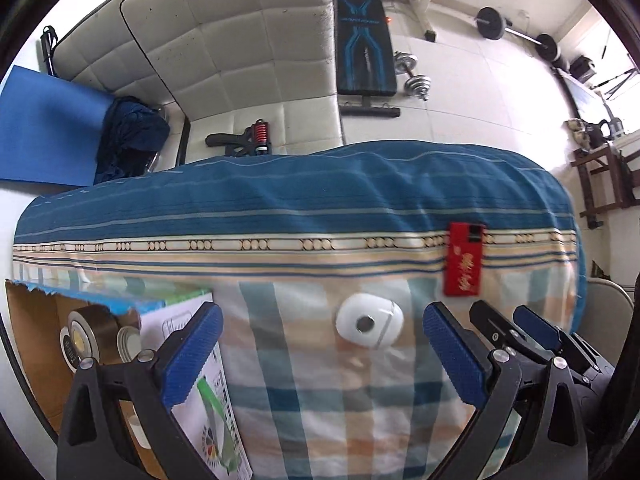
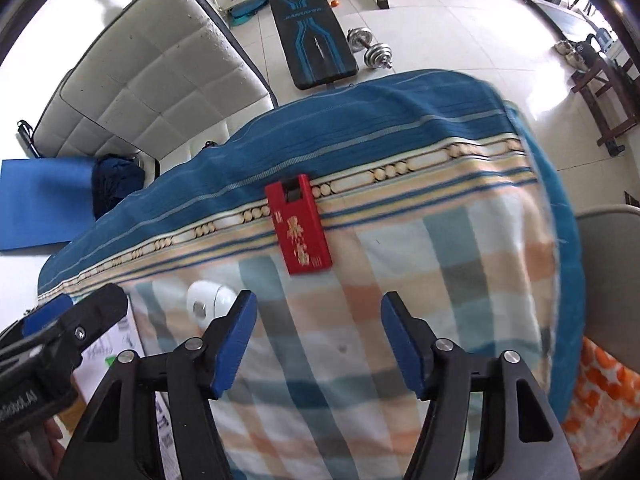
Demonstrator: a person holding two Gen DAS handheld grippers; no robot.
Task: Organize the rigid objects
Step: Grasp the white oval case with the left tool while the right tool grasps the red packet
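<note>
Part done, I judge: a tape roll [image 1: 82, 340] already sits in the cardboard box [image 1: 36, 320] (left edge of the bench [image 1: 320, 400]). The white case [image 1: 370, 326] and red box [image 2: 300, 226] remain on the cloth. Left gripper [image 1: 320, 356] and right gripper [image 2: 318, 344] are both spread, empty.

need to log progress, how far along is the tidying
Done: a tape roll and a small tin already sit in the cardboard box. In hand: nothing; the left gripper and right gripper are both open. Left: the white round device and red box still lie on the cloth.
</note>
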